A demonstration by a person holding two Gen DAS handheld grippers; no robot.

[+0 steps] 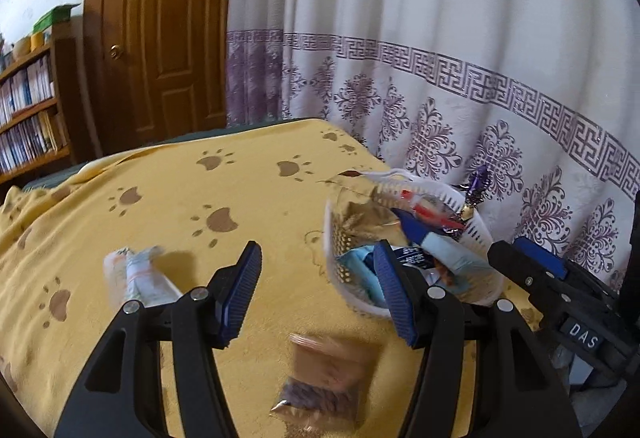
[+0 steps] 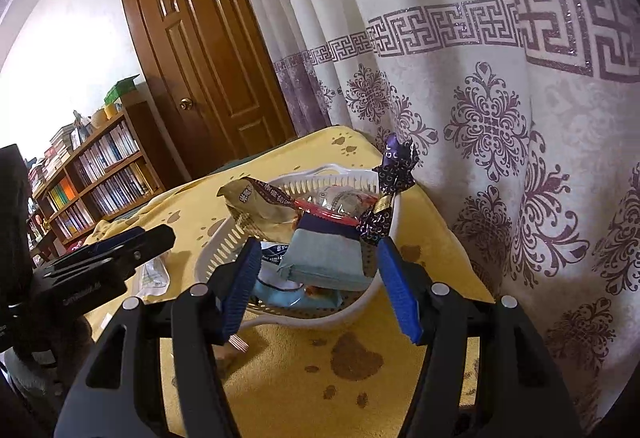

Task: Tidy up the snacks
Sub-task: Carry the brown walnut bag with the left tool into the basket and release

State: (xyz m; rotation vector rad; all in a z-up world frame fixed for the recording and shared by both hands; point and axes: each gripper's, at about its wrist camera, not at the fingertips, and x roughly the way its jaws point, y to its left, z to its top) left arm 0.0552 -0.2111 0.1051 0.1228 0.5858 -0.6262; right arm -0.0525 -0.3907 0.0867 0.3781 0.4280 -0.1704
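Note:
A white slotted basket (image 1: 476, 222) (image 2: 224, 250) sits on the yellow paw-print cloth and holds several snack packs, among them a light blue pack (image 2: 328, 258), a gold wrapper (image 2: 256, 210) and a purple twist-wrapped candy (image 2: 394, 166). My left gripper (image 1: 320, 294) is open and empty above the cloth, left of the basket. A clear bag of brown snacks (image 1: 324, 382) lies below it, and a white wrapped snack (image 1: 140, 278) lies to its left. My right gripper (image 2: 320, 286) is open and empty, just in front of the basket. It also shows in the left wrist view (image 1: 532, 270).
A patterned white and purple curtain (image 1: 440, 78) hangs close behind the basket. A brown door (image 1: 160, 38) and a bookshelf (image 1: 28, 110) stand at the far left. The yellow cloth (image 1: 180, 198) stretches to the left of the basket.

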